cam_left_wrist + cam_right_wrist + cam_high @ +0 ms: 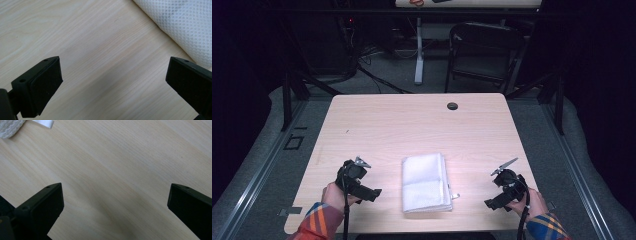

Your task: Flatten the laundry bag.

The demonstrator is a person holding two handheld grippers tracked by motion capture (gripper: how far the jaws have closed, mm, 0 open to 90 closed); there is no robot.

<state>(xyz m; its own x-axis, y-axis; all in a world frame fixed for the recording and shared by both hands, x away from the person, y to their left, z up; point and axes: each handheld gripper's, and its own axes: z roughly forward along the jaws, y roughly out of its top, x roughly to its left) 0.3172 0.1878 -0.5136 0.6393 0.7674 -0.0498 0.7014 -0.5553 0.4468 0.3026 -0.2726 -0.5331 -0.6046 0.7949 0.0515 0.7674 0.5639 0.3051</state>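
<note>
High view first: a folded white towel (426,183) is seen lying flat on the near half of the pale wooden table (412,125), roughly midway between the two grippers, with a small white tag (455,196) sticking out at its near right corner. The left gripper (376,192) is held in the person's left hand (334,194), just left of the towel and apart from it, its jaws pointed towards the cloth. The right gripper (488,203) is held in the right hand (532,202) on the other side, a little farther from the towel, jaws likewise turned inwards.

Over to the left gripper view: both black jaws are spread wide, and nothing but bare wood grain is caught between them (no cloth, no contact). The towel's waffle weave (185,25) is seen crossing the upper right corner, beyond the jaw tips.

In the right gripper view, the same picture is given: jaws fully parted, bare table (112,175) between them, nothing gripped. A corner of the towel (10,127) and its tag (45,123) are glimpsed at the upper left, well clear of the pads.

A dark round grommet (452,106) is set near the table's far edge, and a black chair (484,52) is placed beyond it.
</note>
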